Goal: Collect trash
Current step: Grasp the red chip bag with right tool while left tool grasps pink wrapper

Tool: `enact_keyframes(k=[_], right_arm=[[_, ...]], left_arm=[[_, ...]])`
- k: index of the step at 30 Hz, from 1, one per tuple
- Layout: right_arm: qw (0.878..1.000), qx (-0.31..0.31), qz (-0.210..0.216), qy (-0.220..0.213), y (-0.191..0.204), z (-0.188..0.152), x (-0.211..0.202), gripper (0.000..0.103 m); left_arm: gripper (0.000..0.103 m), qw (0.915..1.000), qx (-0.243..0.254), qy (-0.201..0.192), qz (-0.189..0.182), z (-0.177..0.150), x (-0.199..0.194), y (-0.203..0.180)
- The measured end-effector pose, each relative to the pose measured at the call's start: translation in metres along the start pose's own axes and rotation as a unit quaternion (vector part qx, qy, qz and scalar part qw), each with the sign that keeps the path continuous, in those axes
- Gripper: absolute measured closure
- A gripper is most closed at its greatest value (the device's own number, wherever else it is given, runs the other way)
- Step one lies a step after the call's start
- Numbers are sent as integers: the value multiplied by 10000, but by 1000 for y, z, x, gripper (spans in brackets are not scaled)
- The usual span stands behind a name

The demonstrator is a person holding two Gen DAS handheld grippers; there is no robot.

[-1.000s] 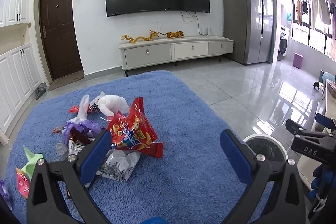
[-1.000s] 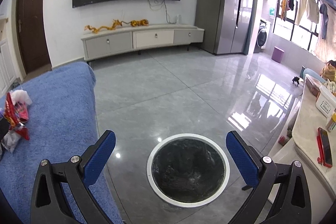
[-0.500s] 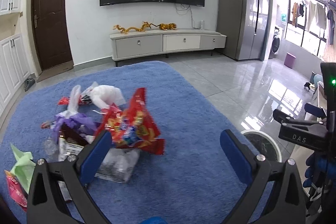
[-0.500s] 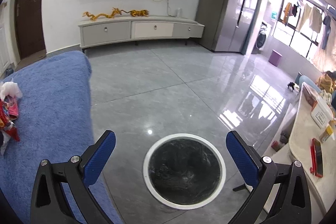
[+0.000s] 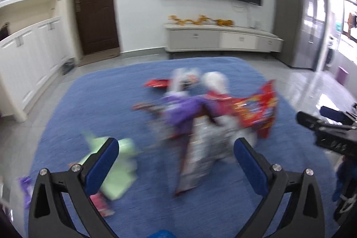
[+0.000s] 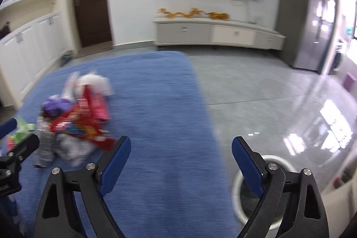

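Blue rug (image 5: 93, 104) is seen covering the floor, with the trash pile (image 5: 207, 108) heaped near its middle; heavy motion blur, so fine detail cannot be read. Bin (image 6: 281, 191), white-rimmed, is seen on the tiles just off the rug's right edge, under the right claw's (image 6: 180, 162) right finger in the right wrist view. Largest item in the pile is the red snack bag (image 5: 256, 108), standing up at the pile's right side; a silver wrapper (image 5: 198, 159) lies in front of it, long axis pointing roughly toward the left claw (image 5: 176, 157); a green wrapper (image 5: 118, 171) lies apart, behind the left finger. Left claw is released, jaws spread wide, nothing gripped; the pile sits directly ahead and between its fingers' lines. Right claw is likewise released and empty; the pile lies well off to its left. Left is judged the nearer arm for the pick; the silver wrapper is the closest target, and an approach straight ahead and down would be needed, closing across its narrow width.
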State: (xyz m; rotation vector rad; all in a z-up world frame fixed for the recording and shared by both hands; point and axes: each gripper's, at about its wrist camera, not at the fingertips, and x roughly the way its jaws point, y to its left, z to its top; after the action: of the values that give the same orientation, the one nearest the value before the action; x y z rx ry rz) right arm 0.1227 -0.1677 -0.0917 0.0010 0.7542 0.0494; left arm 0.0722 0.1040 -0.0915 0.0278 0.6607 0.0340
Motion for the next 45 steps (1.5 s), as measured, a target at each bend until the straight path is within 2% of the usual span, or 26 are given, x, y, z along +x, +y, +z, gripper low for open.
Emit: enact_keyframes(k=[3,7,12,15,17,19,21,23,26,29,33,36,42,45], right_arm=[[9989,8,466,64,24,-1,4,19],[9962,-54,866,44,55,2,4,21],[9924,-112,1223,-9,75,10,7,23],[9885,99,1506,55,77,16,13,43],[9861,235,1640,156,75,21,19,58],[9844,298,1720,214,74,24,25,61],[9829,314,1794,263,70,24,29,67],[9811,339,1881,310,67,22,31,73],[9790,347,1982,324,60,19,32,78],[9778,379,2039,316,56,15,32,86],[9765,450,2097,231,50,11,28,92],[9761,442,2121,138,46,9,20,95],[9767,458,2096,-83,37,7,0,95],[9756,546,2122,-138,31,0,-7,95]], left_arm=[[0,9986,-177,16,494,-18,-6,31],[0,9946,-711,137,748,-37,-16,76],[0,9895,-1283,350,575,-48,-21,115],[2,9869,-1492,493,365,-51,-15,129],[6,9860,-1522,630,271,-47,-13,125],[10,9842,-1593,764,104,-48,-5,124],[26,9801,-1741,956,5,-52,0,127],[28,9766,-1871,1059,-39,-54,2,127],[32,9758,-1925,1038,15,-58,-2,125],[46,9754,-1950,1026,27,-59,-6,125],[64,9755,-1923,1067,30,-60,-7,122],[69,9766,-1887,1030,35,-60,-12,118],[70,9803,-1798,759,311,-54,-35,106],[70,9824,-1729,639,295,-48,-46,95]])
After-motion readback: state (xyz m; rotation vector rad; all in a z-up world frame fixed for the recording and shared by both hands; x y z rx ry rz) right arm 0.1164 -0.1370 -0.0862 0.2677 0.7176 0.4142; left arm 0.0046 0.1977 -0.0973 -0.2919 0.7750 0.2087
